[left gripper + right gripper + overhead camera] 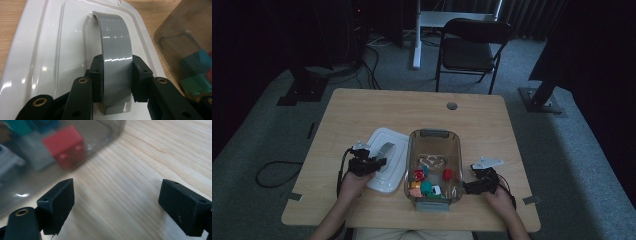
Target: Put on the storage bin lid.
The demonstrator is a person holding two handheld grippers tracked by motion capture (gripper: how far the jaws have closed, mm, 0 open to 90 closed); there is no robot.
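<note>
A white lid (396,144) lies flat on the table, just left of a clear plastic bin (433,134). My left gripper (379,162) is shut on the lid's arched grey handle (116,45); in the left gripper view both pads (96,72) press its sides over the white lid (50,50). The bin holds several small toys, among them a red brick (65,145) and a teal piece (426,187). My right gripper (466,188) rests low by the bin's right wall (105,135). Its jaws (117,195) stand wide open over bare wood with nothing between them.
The wooden table (362,110) has bare room behind the lid and bin, with a small grey cable hole (452,106) at the back. A black folding chair (469,47) stands beyond the far edge. The bin's corner (180,37) lies close right of the lid.
</note>
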